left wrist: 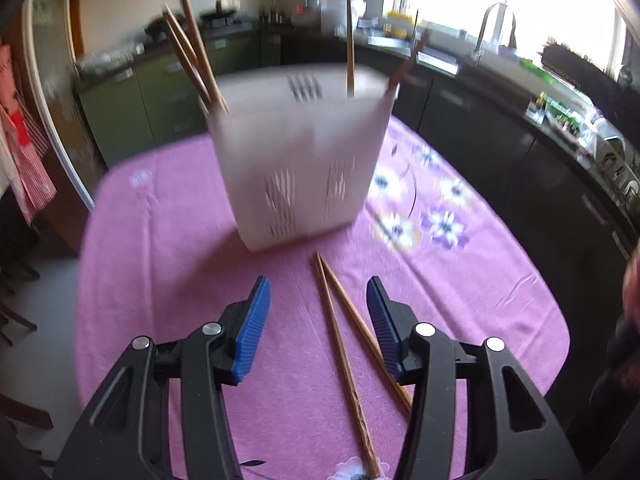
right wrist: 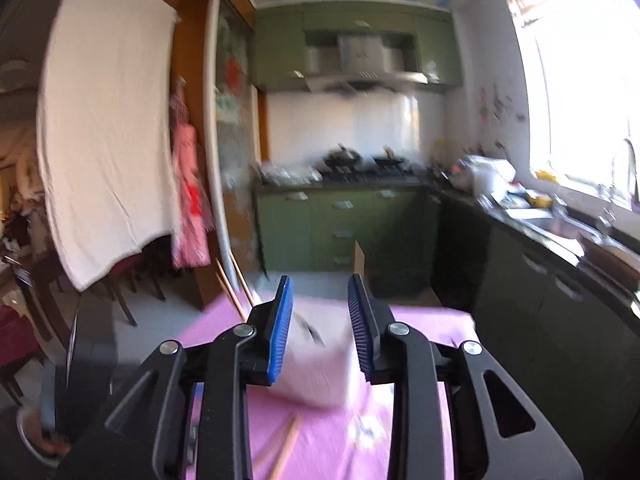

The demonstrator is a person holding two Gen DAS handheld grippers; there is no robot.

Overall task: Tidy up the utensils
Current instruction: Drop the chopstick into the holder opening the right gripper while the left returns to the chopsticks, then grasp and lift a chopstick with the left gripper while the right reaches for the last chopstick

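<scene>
On a table under a pink cloth (left wrist: 168,240), a white slotted holder (left wrist: 300,160) stands upright with several chopsticks (left wrist: 196,52) already leaning inside it. Two more loose chopsticks (left wrist: 340,344) lie on the cloth just in front of the holder, crossing near their far tips and running back toward the camera.

The step in hand looks like picking up this loose pair with the left gripper (left wrist: 318,308). To do it well, the gripper should come down so that both sticks sit between the pads, close where they lie nearest each other, then lift them level before tipping them into the holder. Gripping where the sticks spread apart risks catching only one.

The left jaws stand about half open and hold nothing; the loose pair lies between and below them, the right-hand stick passing under the right pad.

The right gripper (right wrist: 320,324) hovers above the holder, its jaws narrowly apart and empty.
</scene>
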